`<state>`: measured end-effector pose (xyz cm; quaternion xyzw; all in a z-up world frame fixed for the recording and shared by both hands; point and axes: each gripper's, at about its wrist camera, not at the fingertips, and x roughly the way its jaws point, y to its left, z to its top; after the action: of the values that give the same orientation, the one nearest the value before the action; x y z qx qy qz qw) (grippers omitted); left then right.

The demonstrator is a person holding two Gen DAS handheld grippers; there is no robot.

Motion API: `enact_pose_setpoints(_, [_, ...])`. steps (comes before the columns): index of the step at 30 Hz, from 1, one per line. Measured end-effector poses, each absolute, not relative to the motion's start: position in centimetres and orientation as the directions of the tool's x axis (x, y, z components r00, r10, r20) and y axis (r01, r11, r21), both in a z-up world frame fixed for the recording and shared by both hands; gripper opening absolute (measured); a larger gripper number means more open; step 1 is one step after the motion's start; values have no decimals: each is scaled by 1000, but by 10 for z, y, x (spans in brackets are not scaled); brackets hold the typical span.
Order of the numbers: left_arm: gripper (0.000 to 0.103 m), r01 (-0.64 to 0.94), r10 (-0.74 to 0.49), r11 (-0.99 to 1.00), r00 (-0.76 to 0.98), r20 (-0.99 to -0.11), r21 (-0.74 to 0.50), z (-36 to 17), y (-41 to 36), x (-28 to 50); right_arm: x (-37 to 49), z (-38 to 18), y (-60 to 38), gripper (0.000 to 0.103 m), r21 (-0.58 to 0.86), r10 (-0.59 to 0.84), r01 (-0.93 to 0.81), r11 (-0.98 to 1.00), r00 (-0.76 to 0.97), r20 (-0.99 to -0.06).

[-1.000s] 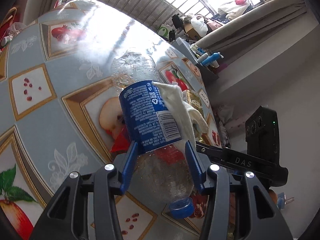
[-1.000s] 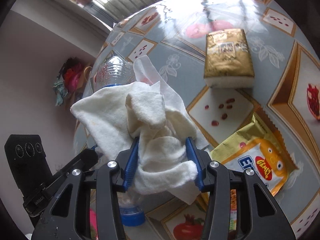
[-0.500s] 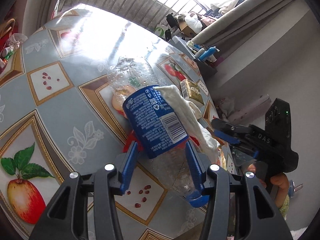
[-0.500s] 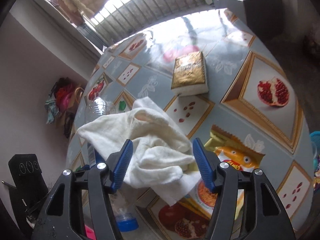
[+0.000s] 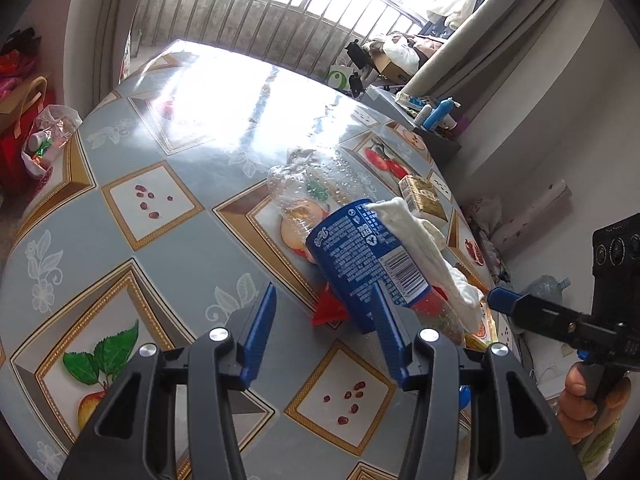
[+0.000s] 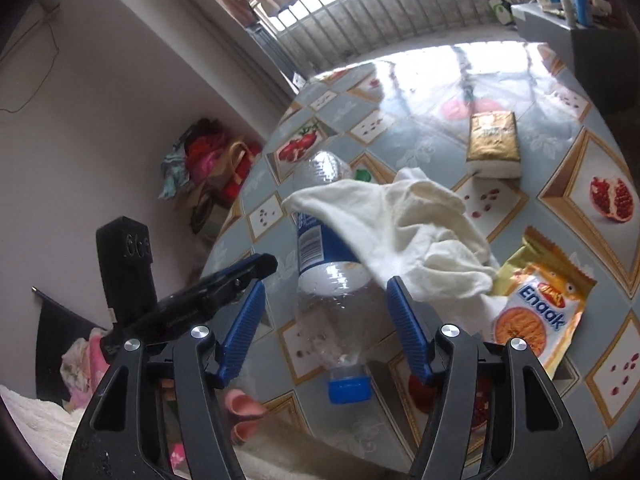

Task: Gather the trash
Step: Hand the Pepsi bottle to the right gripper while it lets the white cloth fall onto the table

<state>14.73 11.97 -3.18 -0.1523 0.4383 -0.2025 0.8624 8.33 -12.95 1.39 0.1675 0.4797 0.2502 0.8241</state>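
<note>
left gripper: open, empty | right gripper: closing, nothing between pads | risk: cloth draped over bottle may drag it off counter

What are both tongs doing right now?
Left tongs: open, holding nothing.
Right tongs: closing, gripping nothing; the clear plastic bottle with the blue label shows between them.

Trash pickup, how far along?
Done: nothing visibly collected. In hand: nothing. The left gripper stands open beside the bottle; the right gripper is closing with its pads touching nothing. Left: bottle, the white cloth draped on it and the snack wrapper, all on the table.
</note>
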Motion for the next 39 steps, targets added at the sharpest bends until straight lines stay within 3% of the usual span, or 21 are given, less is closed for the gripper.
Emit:
enact_pose_setpoints(8, [47,215,-472,878,539,-698,-427,-38,121,157,110,-7,-105,59,451,515,-252,856,345,-785])
enact_pose_setpoints(16, [36,227,-502,862,511,-698,-453,-48,122,166,129,-17,-81,62,398,470,-272,876,299,-830])
enact_pose_setpoints(24, [32,234,-515,855,500,-696,-463,-50,123,170,127,-14,-77,63,380,456,-280,882,302,-837])
enact_pose_setpoints(30, [31,231,-509,858,505,-697,-459,-50,125,170,101,15,-105,63,455,531,-276,846,372,-762])
enact_pose_setpoints(39, [31,190,-501,858,515,-695,-478,-50,138,168,82,-4,-89,65,525,594,-289,801,265,-760])
